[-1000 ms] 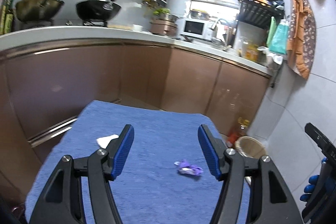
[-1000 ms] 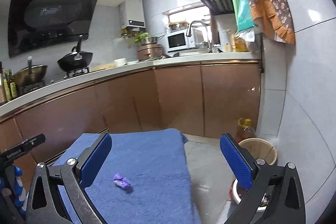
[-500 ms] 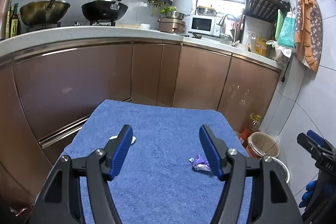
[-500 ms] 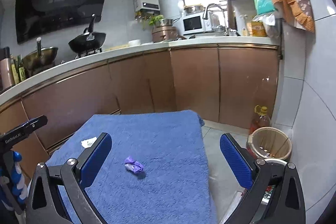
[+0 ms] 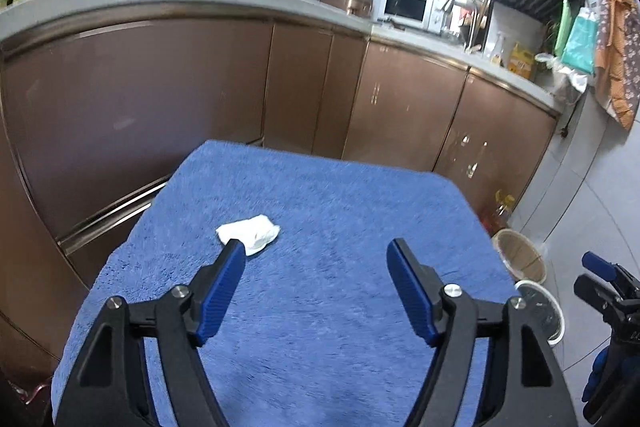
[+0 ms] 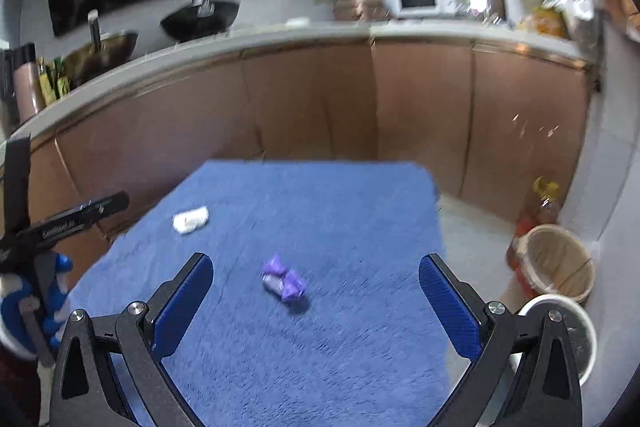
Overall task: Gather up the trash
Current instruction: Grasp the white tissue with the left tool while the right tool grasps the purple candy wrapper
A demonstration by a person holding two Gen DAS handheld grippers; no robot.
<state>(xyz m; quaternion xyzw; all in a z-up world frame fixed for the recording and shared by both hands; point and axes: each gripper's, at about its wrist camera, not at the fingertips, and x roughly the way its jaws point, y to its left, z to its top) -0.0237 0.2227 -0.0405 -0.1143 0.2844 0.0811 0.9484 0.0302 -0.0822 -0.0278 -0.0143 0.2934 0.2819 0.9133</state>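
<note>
A crumpled white tissue [image 5: 250, 231] lies on the blue towel-covered table [image 5: 340, 195], just beyond the left finger of my open, empty left gripper [image 5: 316, 283]. It also shows in the right wrist view [image 6: 190, 219]. A crumpled purple wrapper [image 6: 283, 281] lies on the towel [image 6: 340, 195] between and slightly ahead of the fingers of my open, empty right gripper [image 6: 316, 303]. The wrapper is out of sight in the left wrist view.
A woven bin [image 6: 558, 261] and a white bucket [image 6: 576, 331] stand on the floor right of the table, with an oil bottle [image 6: 536, 223] behind. Brown kitchen cabinets [image 5: 160, 99] run close behind the table. The other gripper shows at each view's edge.
Both grippers have dropped lower and tilted down toward the table. The left one shifted left, so the tissue is now near its left finger and the wrapper has left its view.
</note>
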